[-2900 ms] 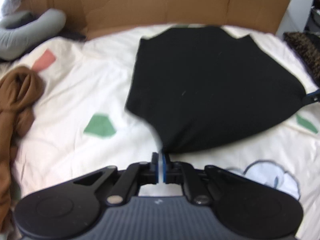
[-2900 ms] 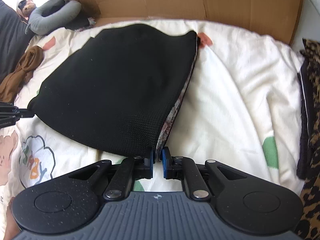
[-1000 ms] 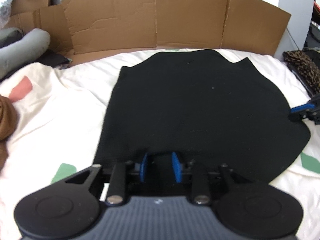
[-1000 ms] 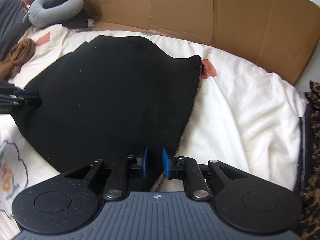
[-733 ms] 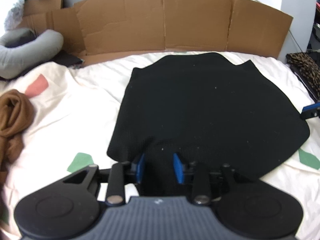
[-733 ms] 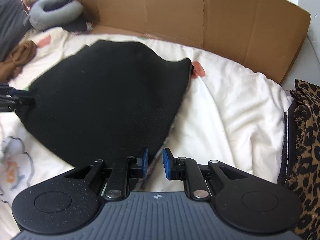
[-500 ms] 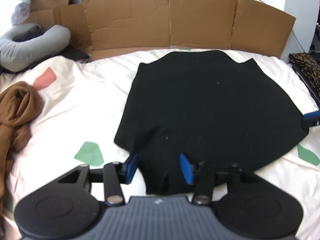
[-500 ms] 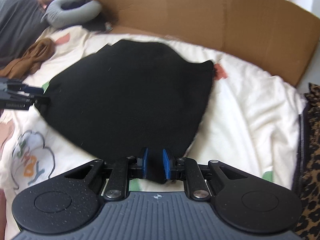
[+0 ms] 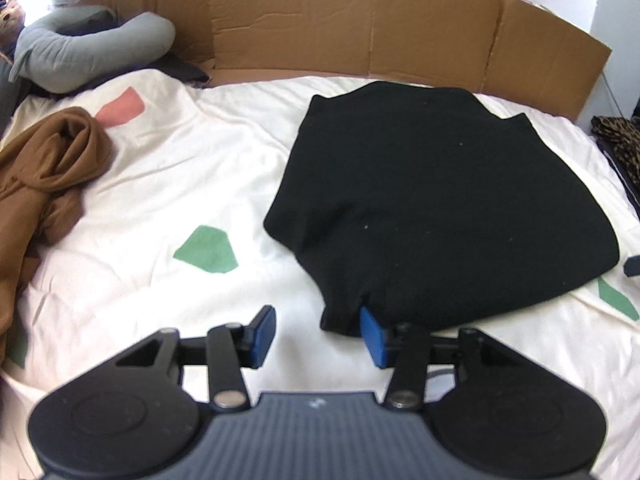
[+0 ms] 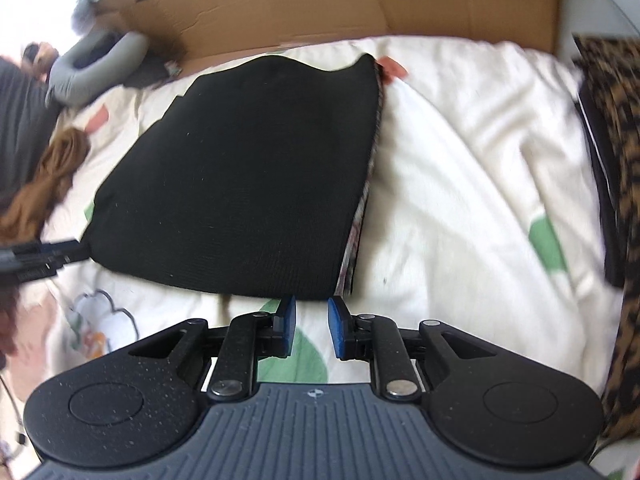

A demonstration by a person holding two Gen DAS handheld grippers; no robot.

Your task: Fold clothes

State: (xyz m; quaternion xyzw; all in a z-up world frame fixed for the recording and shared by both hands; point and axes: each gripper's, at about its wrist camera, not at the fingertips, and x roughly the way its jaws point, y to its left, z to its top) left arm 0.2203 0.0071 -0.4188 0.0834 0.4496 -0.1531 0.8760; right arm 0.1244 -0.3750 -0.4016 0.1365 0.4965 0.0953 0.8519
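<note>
Left wrist view: a bed [image 9: 168, 168] covered by a cream sheet with scattered green and salmon patches fills the frame, its cloth soft and lightly creased. A wall of flat brown cardboard [image 9: 360, 28] with bent seams stands along the upper edge. At the upper left lies a curved grey pillow [image 9: 92, 56], smooth and padded. A brown garment [image 9: 44, 176] sits crumpled in thick folds at the left edge. The black garment [image 9: 432, 200], matte and finely knit, lies folded flat in the centre right of the frame, its outline rounded. The left tool [image 9: 318, 336] is spread wide at the bottom centre, holding nothing; its right blue pad touches the garment's near corner, while the left pad stands over bare sheet. A leopard-print fabric [image 9: 618, 140] shows at the right edge.

Right wrist view: the same cream bed [image 10: 472, 168] runs under the black garment [image 10: 248, 176], which lies in the centre left, with a pale patterned layer showing along its right edge. The right tool [image 10: 311, 322] is parted at the bottom centre, empty, just short of the garment's near edge. The left tool's dark tip [image 10: 44, 258] enters from the left edge beside the garment's corner. Cardboard [image 10: 360, 0] lines the top, and the leopard-print fabric [image 10: 616, 168] drapes down the right side. This view is blurred.
</note>
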